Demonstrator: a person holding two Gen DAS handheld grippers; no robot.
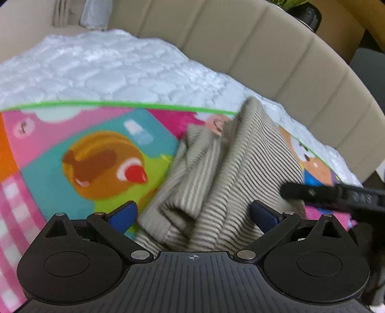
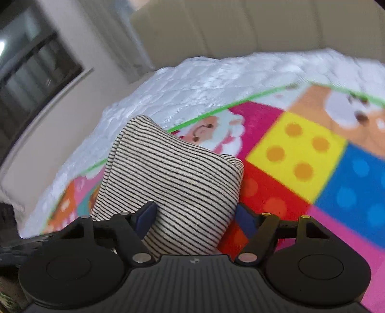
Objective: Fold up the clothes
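A beige garment with thin dark stripes [image 1: 228, 156] lies bunched in folds on a bright cartoon play mat [image 1: 72, 144]. My left gripper [image 1: 193, 215] is low over its near end, jaws wide, with the cloth between the blue pads and no visible pinch. A black finger of the right gripper [image 1: 312, 192] reaches in from the right onto the garment's edge. In the right wrist view the garment [image 2: 173, 173] looks like a neat folded block on the mat [image 2: 300, 149]. My right gripper [image 2: 196, 219] straddles its near end with jaws apart; the cloth fills the gap and looks unsqueezed.
The mat lies on a white quilted bed cover [image 1: 108, 67]. A padded beige headboard [image 1: 264, 48] curves behind it. A dark pot with a plant [image 1: 310, 14] stands beyond the headboard. A wall with a dark window [image 2: 31, 72] is at the left of the right wrist view.
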